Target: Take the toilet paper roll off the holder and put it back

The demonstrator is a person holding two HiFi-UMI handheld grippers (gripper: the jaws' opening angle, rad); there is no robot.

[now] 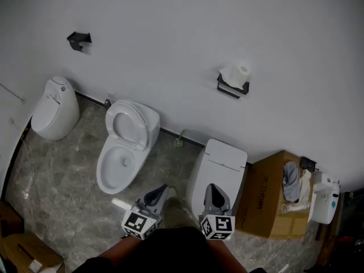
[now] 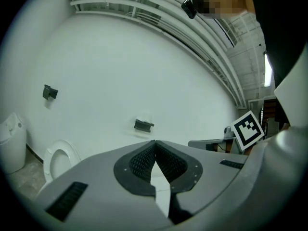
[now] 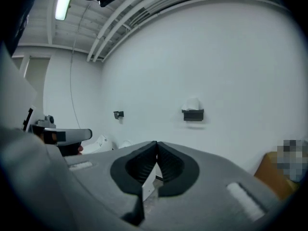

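**Both grippers shut and held low; roll on its wall holder**

Left gripper (image 1: 162,190) and right gripper (image 1: 212,187) sat at the 6 o'clock edge of the head view, closest to the camera, with their marker cubes (image 1: 140,223) facing up. In the left gripper view the ribbed pads met at the tips with nothing clamped between them. The right gripper view showed the same: tips together, empty.

The toilet paper roll (image 1: 239,73) was on the black holder (image 1: 232,88), mounted on the white wall (image 1: 170,44) at about 1 o'clock in the head view, well apart from both grippers. In each gripper view the holder appeared above the jaw tips, near 12 o'clock.

A second black bracket (image 1: 78,40) was on the wall at about 10 o'clock.

On the marbled grey floor (image 1: 62,181), an open toilet (image 1: 126,147) stood just beyond the left gripper. A lidded toilet (image 1: 55,108) stood at 9 o'clock and another closed unit (image 1: 222,161) just beyond the right gripper. A cardboard box (image 1: 267,198) stood at 4 o'clock.
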